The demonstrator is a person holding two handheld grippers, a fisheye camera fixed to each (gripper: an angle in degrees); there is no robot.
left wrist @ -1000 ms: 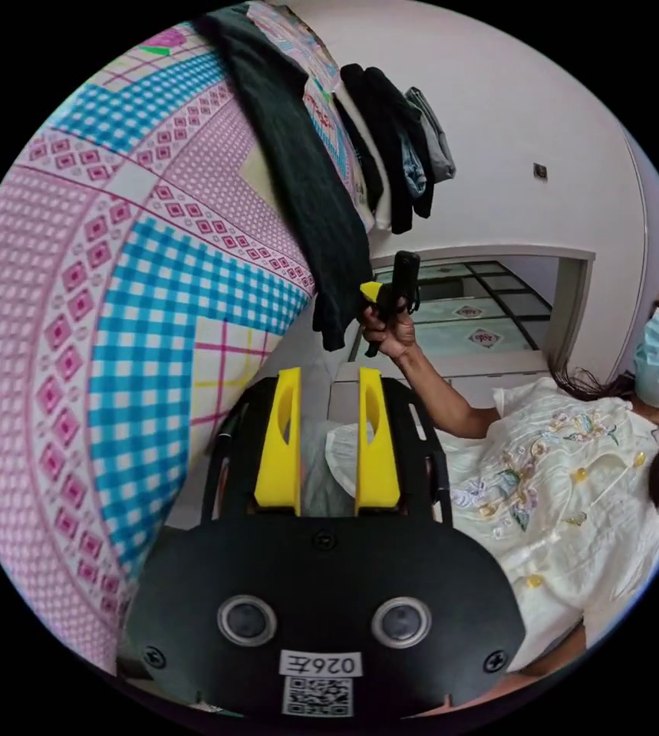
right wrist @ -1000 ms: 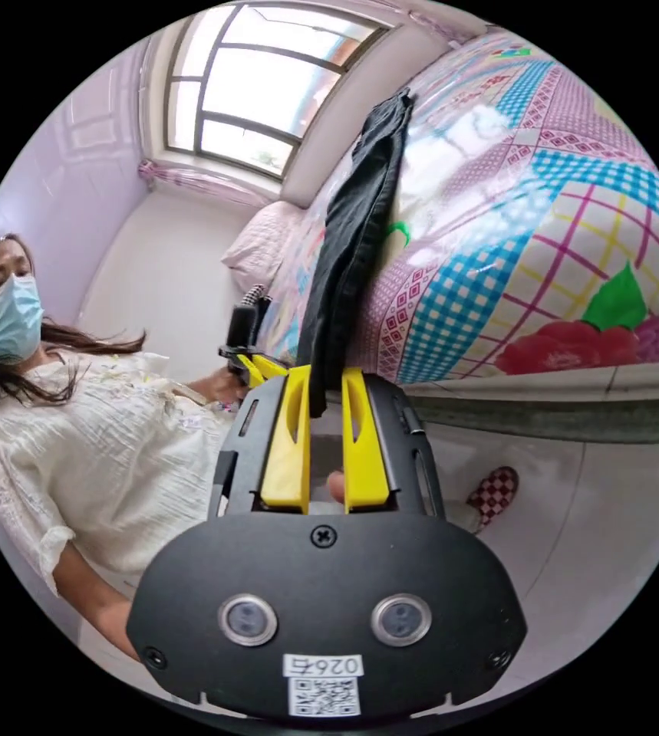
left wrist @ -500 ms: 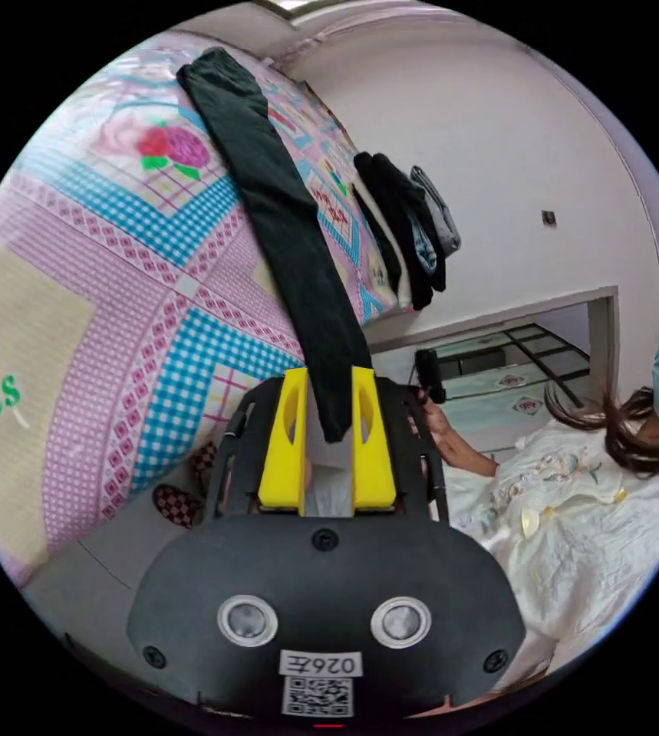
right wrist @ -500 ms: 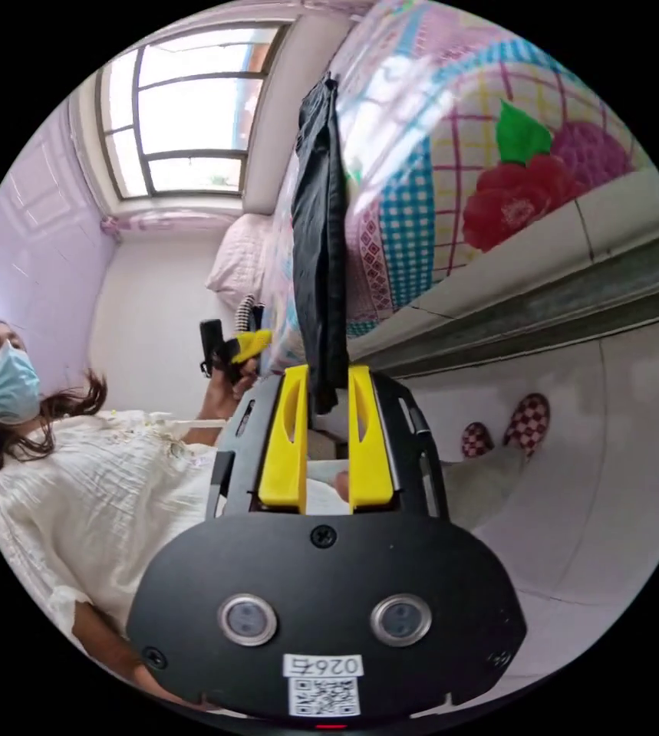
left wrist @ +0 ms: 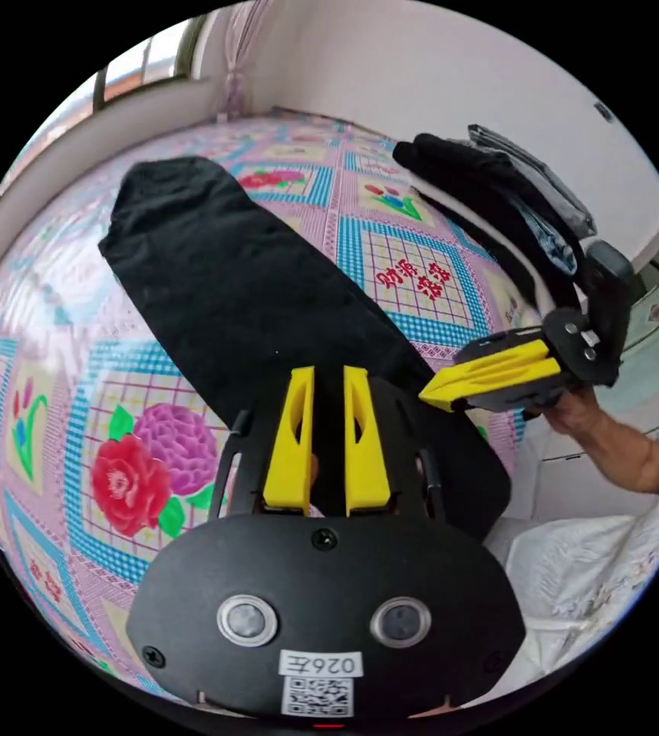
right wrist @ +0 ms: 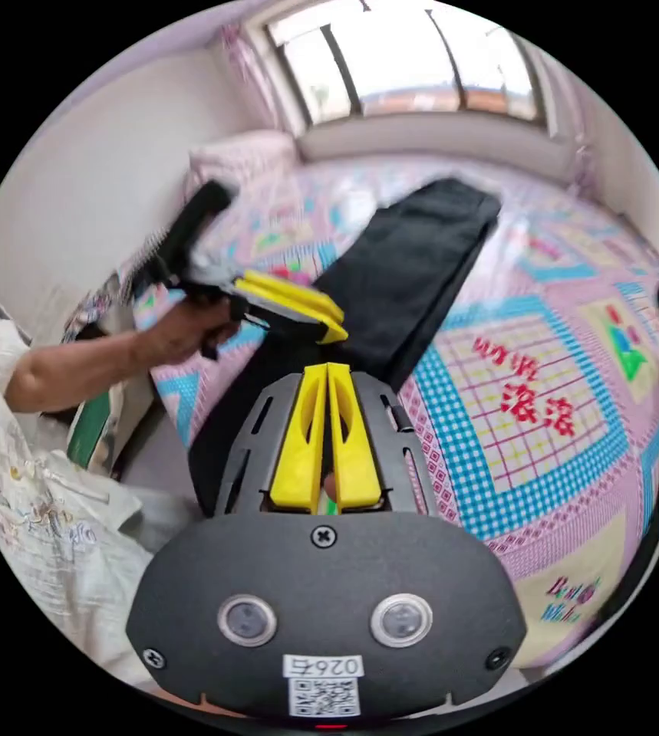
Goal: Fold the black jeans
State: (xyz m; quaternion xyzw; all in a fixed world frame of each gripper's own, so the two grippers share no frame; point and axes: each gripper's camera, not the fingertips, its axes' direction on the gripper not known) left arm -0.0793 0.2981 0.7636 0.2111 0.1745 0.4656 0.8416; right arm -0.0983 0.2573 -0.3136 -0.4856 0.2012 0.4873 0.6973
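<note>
Currently the black jeans lie as one long dark strip across the patterned bedspread, running from the far side of the bed, near the window, to the near edge, where the end hangs slightly over.

Left gripper, left gripper view: the two yellow jaws stand a narrow gap apart, positioned over the near end of the jeans. Dark fabric is visible between and beyond the jaws; whether they touch or pinch the fabric cannot be determined from this angle.

Right gripper, right gripper view: the jaws are closed together, tips meeting, with nothing seen between them. They point at the near portion of the jeans.

Cross views: the right gripper appears at the right of the left gripper view, jaws together, held in a hand, its tip at the edge of the jeans. The left gripper appears in the right gripper view, blurred, held by a hand above the jeans.

Other items: a pile of dark folded clothes rests on the bedspread near the wall. A pillow lies at the head of the bed.
</note>
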